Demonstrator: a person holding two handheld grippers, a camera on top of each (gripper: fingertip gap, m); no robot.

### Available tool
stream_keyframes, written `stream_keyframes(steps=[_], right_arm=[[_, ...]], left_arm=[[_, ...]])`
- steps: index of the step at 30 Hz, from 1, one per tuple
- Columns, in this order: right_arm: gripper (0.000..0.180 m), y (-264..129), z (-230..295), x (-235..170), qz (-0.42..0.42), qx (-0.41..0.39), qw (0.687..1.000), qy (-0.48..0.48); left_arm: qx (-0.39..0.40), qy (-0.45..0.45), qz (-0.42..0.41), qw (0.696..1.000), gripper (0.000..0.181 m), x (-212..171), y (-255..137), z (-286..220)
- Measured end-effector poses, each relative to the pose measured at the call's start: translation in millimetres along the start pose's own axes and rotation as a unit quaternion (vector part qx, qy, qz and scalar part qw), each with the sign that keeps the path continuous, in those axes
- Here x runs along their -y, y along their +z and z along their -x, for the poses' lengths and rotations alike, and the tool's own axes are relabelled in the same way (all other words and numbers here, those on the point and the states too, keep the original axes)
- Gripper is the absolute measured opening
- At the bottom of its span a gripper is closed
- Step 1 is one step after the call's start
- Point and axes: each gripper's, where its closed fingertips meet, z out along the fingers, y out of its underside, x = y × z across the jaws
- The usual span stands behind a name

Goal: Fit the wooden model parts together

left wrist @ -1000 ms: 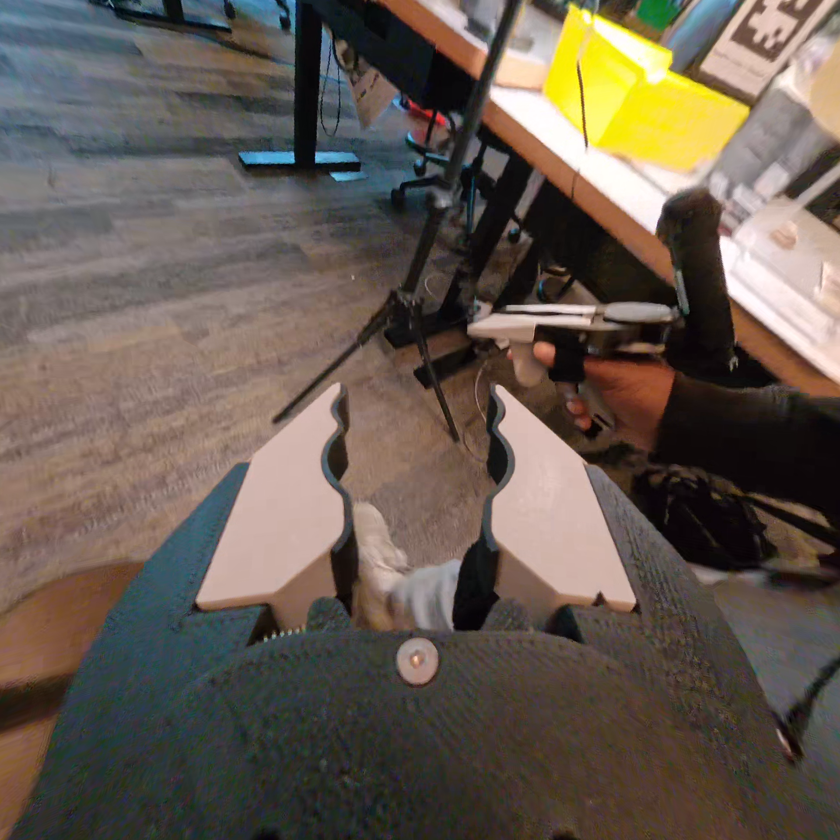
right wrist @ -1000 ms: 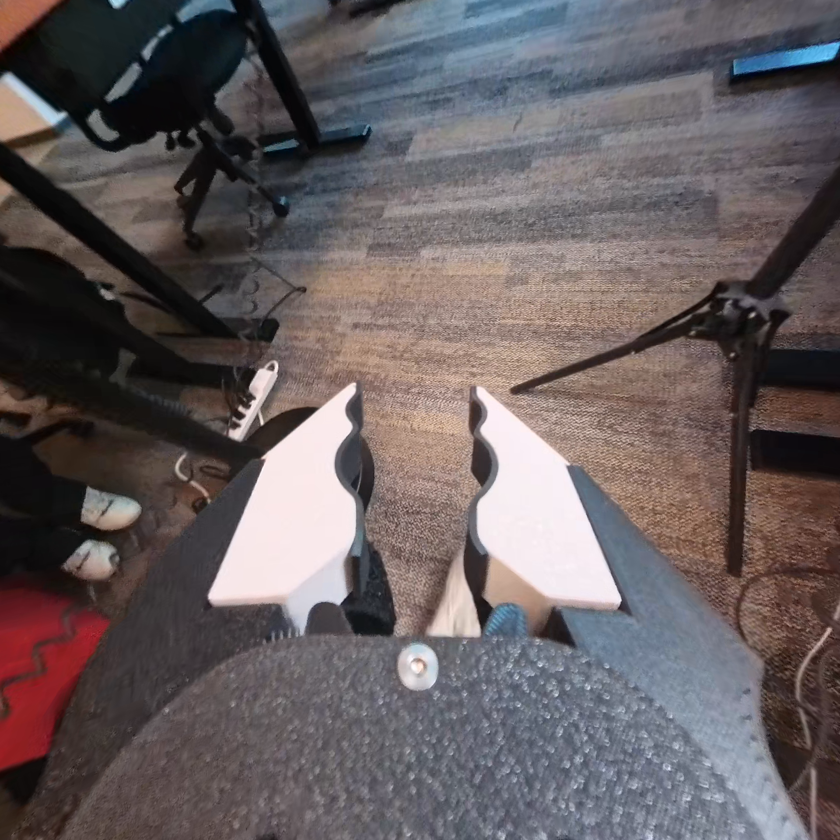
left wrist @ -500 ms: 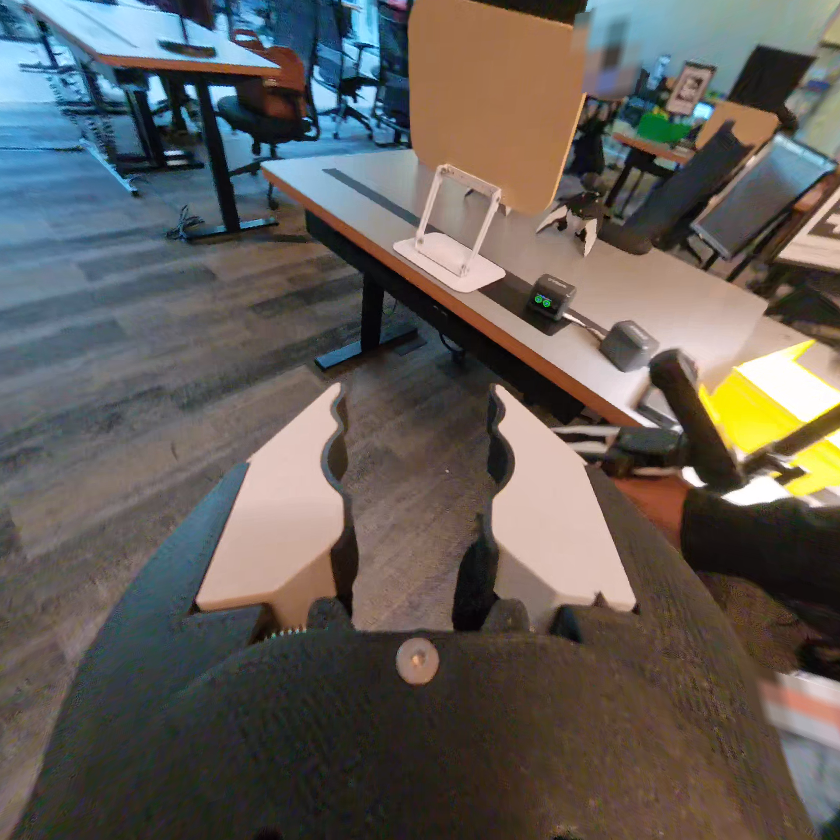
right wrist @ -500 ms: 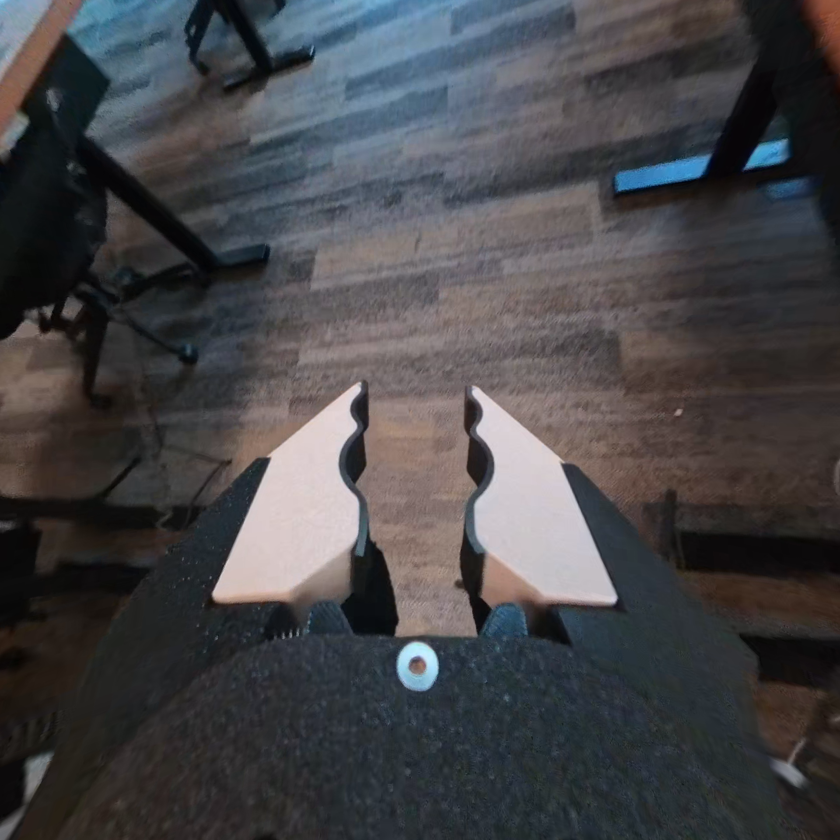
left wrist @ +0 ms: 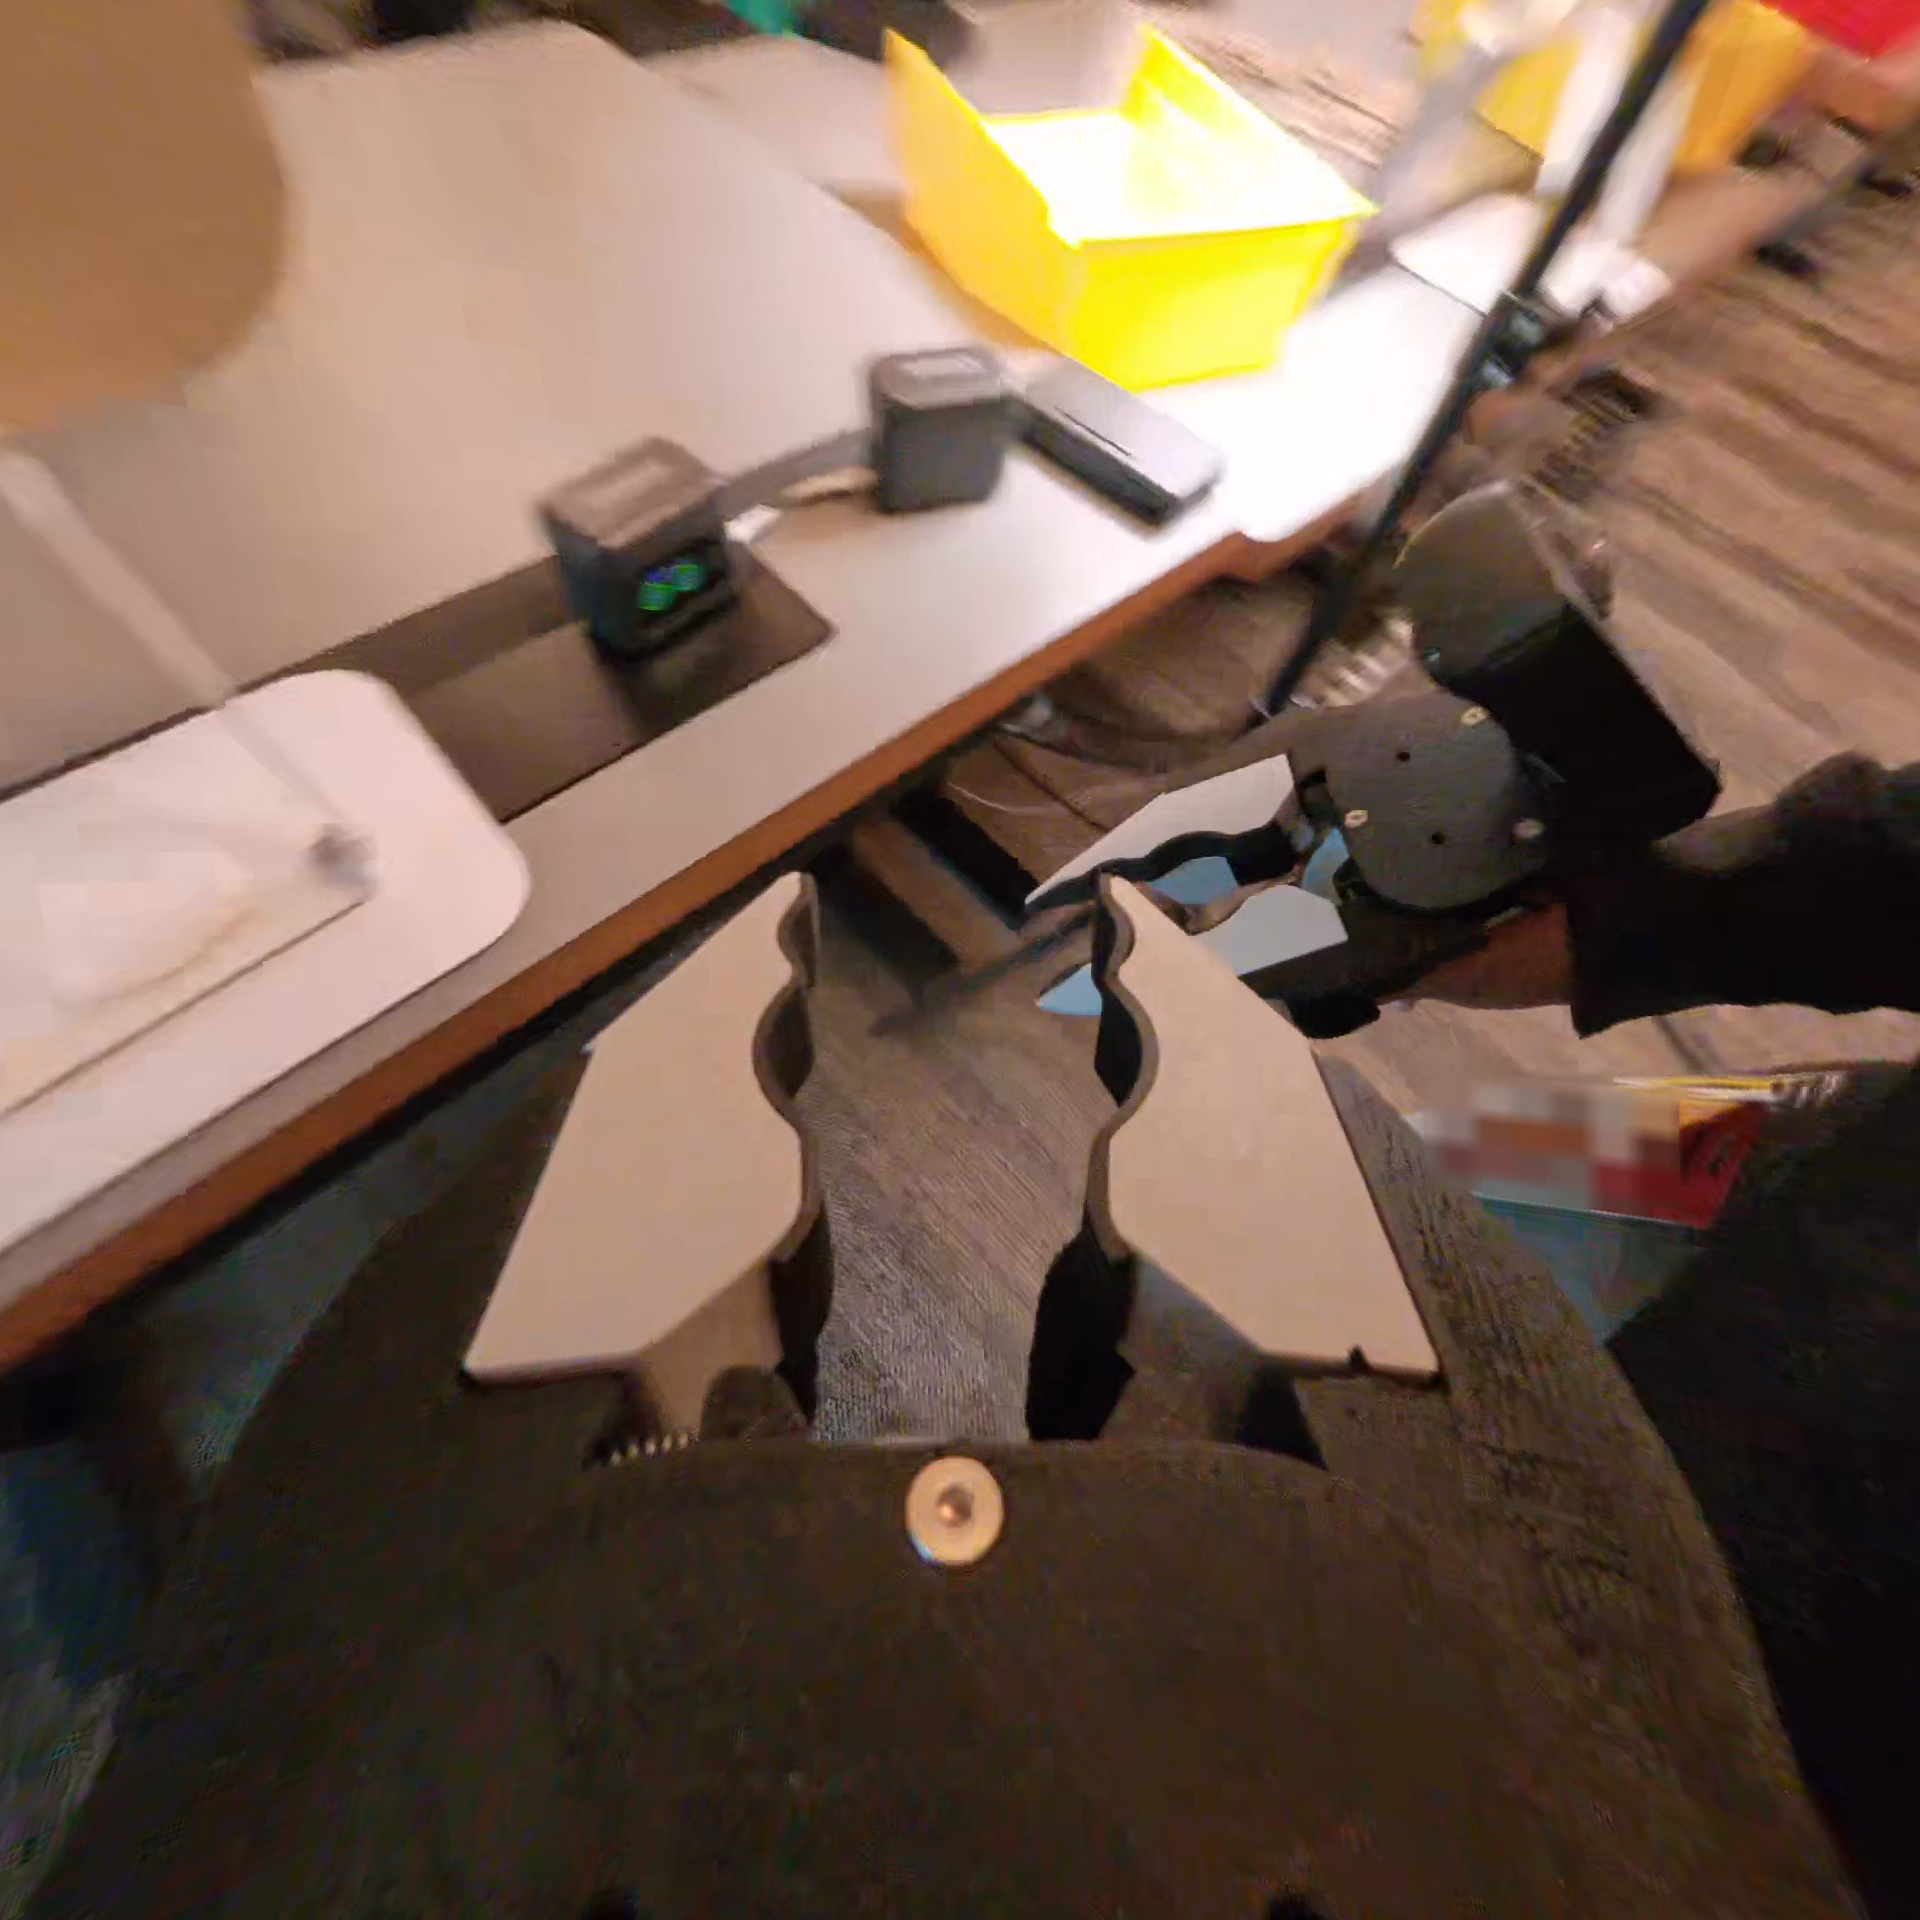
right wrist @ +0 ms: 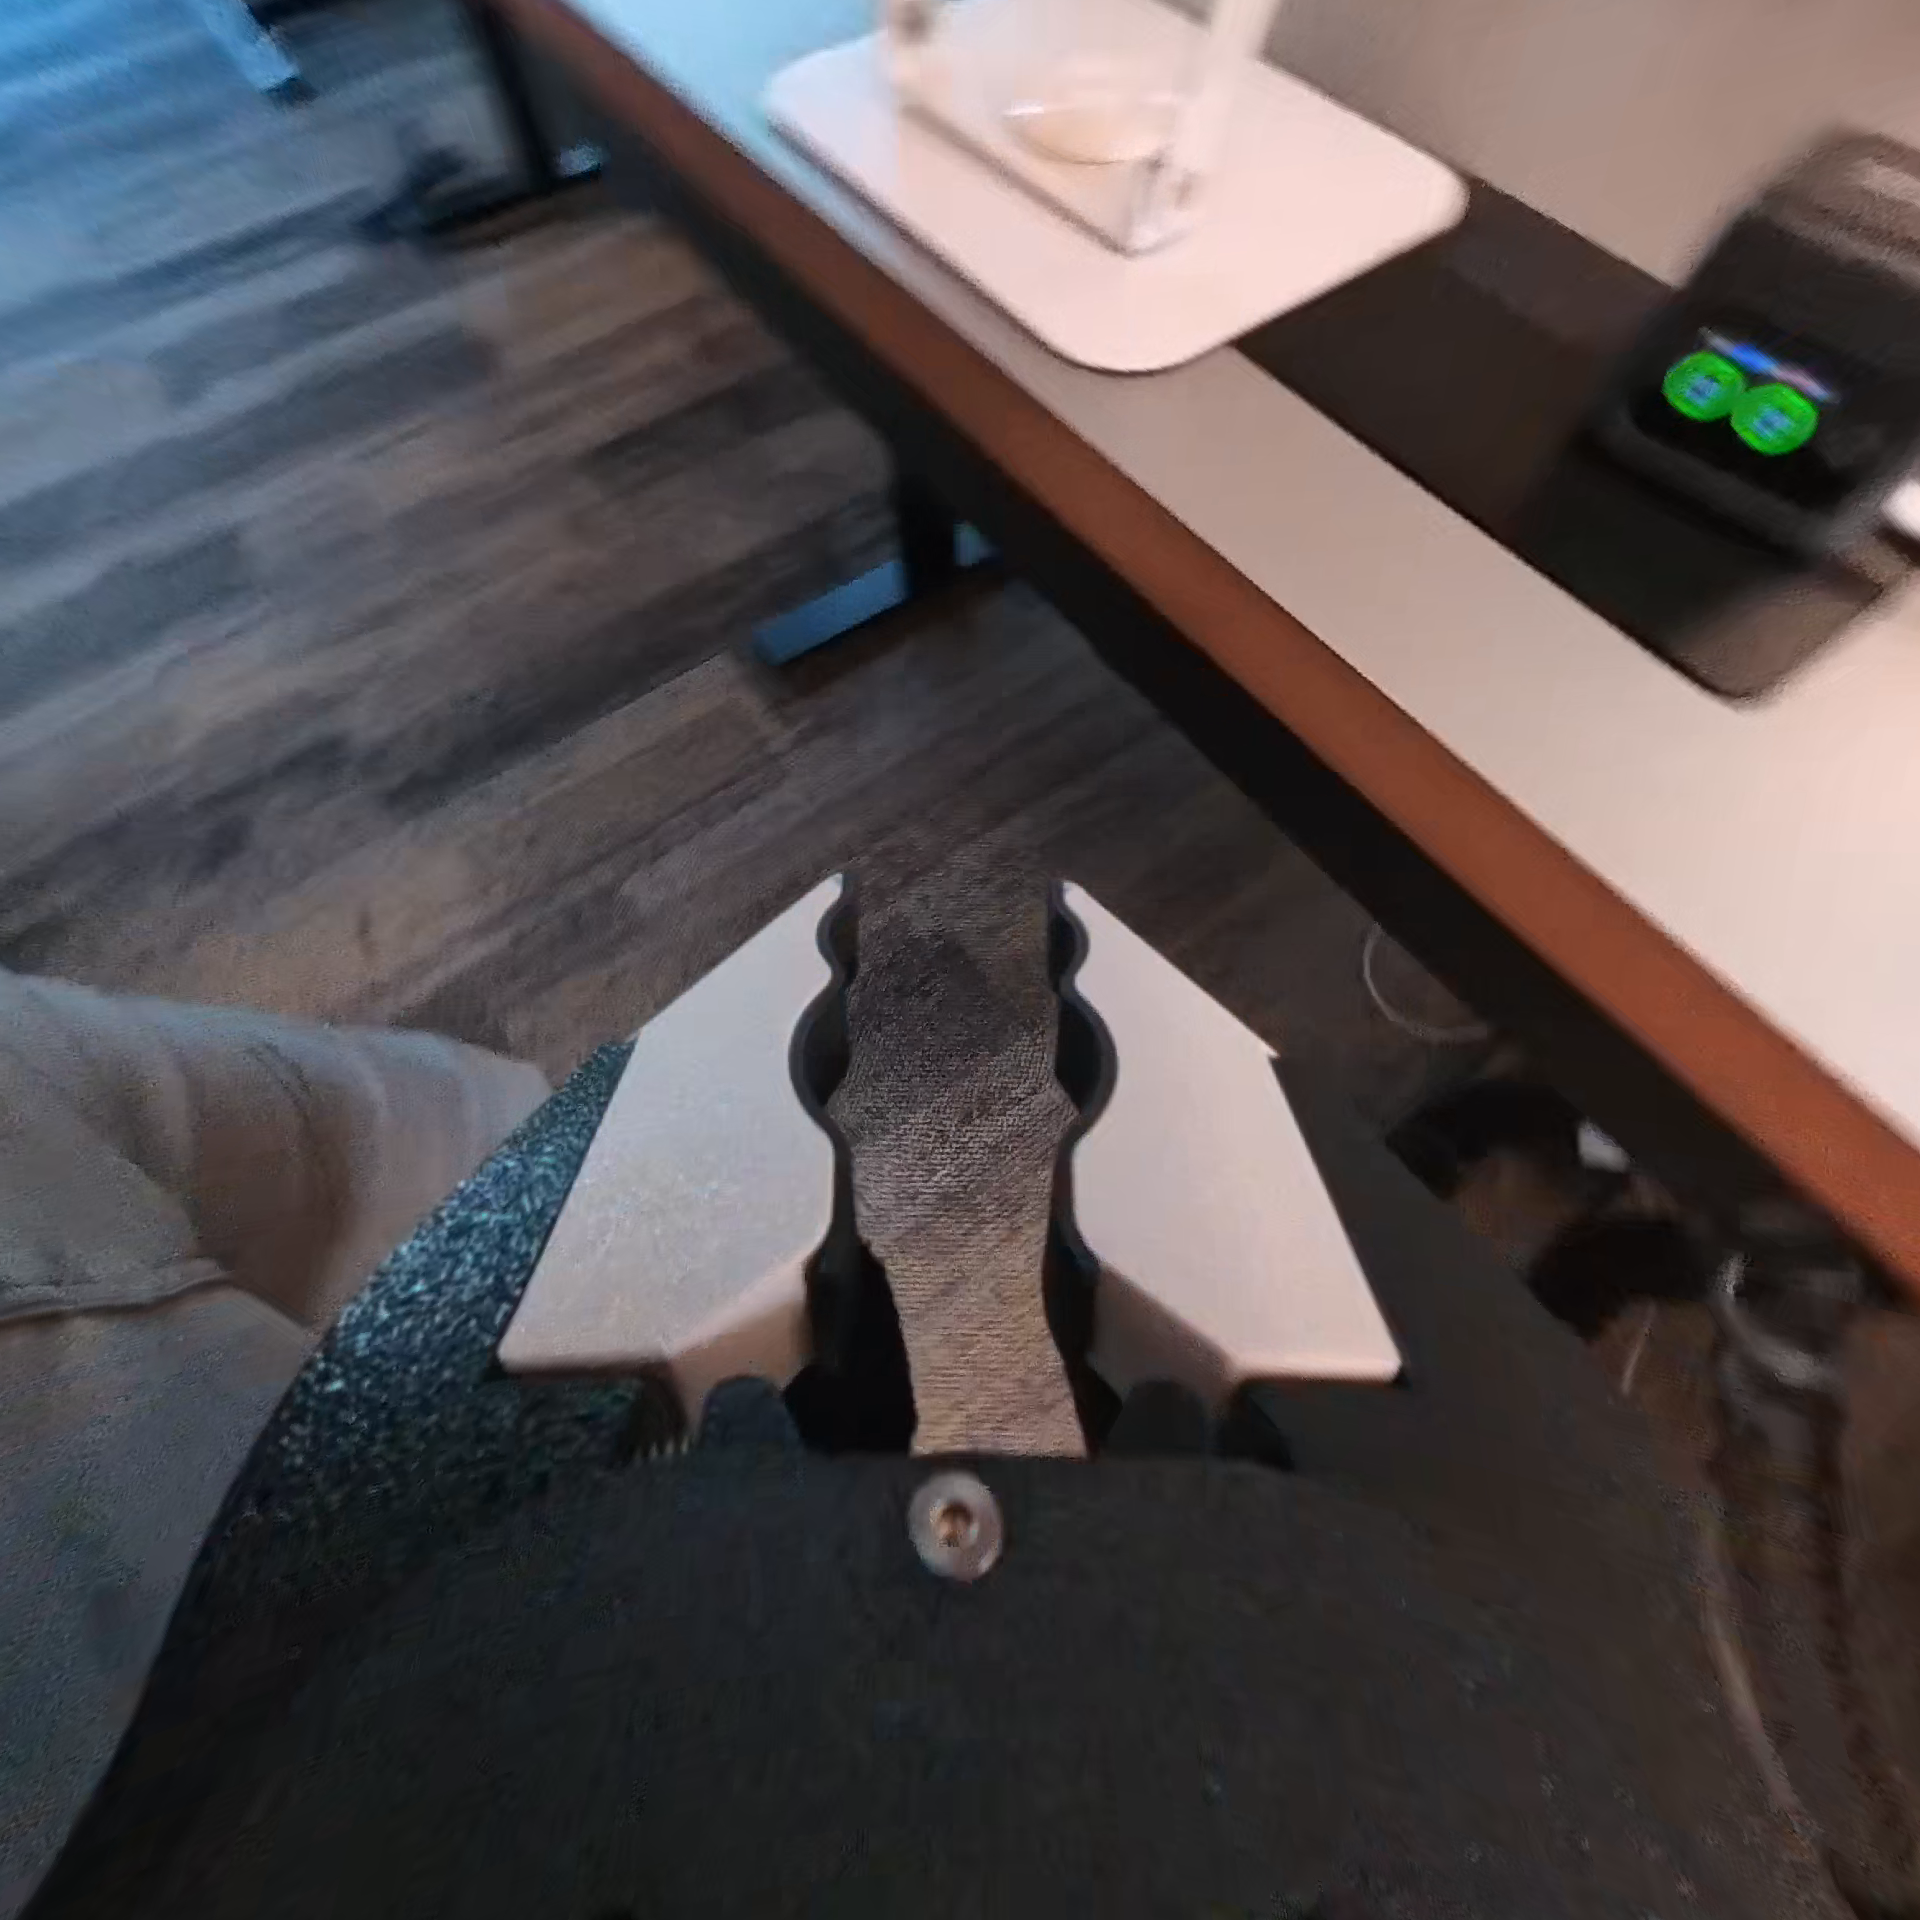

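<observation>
Holding both grippers off the desk point(left wrist: 935, 665), you grasp nothing: the left gripper point(left wrist: 951, 935) and right gripper point(right wrist: 954, 904) are parted and empty. No wooden parts show ahead of either, so you are probably only approaching.

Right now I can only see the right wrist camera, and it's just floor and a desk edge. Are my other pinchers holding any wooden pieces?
Observer: No. The left gripper is open, with only floor showing between its fingers.
Operator: Is there a box for pieces somewhere?
Observer: A yellow plastic bin sits farther along the grey desk. No wooden parts show in it.
Operator: Can you see my right pinchers from over there?
Observer: Yes. The right gripper is open too. A hand in a black sleeve holds it off the desk's edge, over the floor.
</observation>
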Motion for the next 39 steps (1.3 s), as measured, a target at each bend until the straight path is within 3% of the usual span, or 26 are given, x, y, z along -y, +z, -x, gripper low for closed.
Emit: stream_keyframes(steps=[3, 5, 8, 13, 16, 22, 24, 27, 31, 35, 39], right_arm=[[0.035, -21.6, 3.9, -6.7, -0.005, -0.122, 0.987, 0.101], [0.036, -36.6, 12.7, -29.8, -0.002, -0.196, 0.966, 0.167], [0.037, -56.4, 40.0, -83.4, -0.002, -0.295, 0.926, 0.237], [0.036, -71.6, 120.9, -181.9, 0.012, -0.407, 0.844, 0.350], [0.036, -62.0, 162.8, -237.1, 0.015, -0.458, 0.784, 0.419], [0.035, -18.9, 189.7, -389.5, -0.059, -0.576, 0.646, 0.498], [0.034, -6.8, 193.2, -449.9, -0.068, -0.612, 0.615, 0.492], [0.034, 3.4, 189.7, -520.4, -0.066, -0.651, 0.605, 0.454], [0.034, 17.2, 182.9, -571.2, -0.056, -0.665, 0.610, 0.426], [0.033, 21.3, 188.4, -577.5, -0.015, -0.651, 0.627, 0.428], [0.032, 3.6, 196.1, -558.4, 0.014, -0.651, 0.625, 0.431]], left_arm=[[-0.125, 0.054, 0.065, 0.989, 0.048, -17.8, 21.6, -6.7], [-0.186, 0.101, 0.118, 0.970, 0.046, -50.9, 30.3, -13.9], [-0.259, 0.168, 0.186, 0.933, 0.043, -125.7, 51.0, -21.9], [-0.283, 0.165, 0.280, 0.902, 0.036, -267.1, 124.3, -11.0], [-0.264, 0.150, 0.296, 0.906, 0.037, -327.0, 191.5, 18.4], [-0.245, 0.160, 0.250, 0.923, 0.034, -461.0, 391.7, 133.4], [-0.235, 0.188, 0.232, 0.925, 0.031, -506.7, 450.0, 176.0], [-0.217, 0.215, 0.210, 0.929, 0.032, -561.9, 528.2, 231.0], [-0.218, 0.236, 0.187, 0.928, 0.031, -603.1, 598.4, 255.8], [-0.210, 0.251, 0.210, 0.921, 0.029, -635.1, 626.3, 272.6], [-0.207, 0.234, 0.233, 0.921, 0.025, -654.2, 628.6, 281.8]])
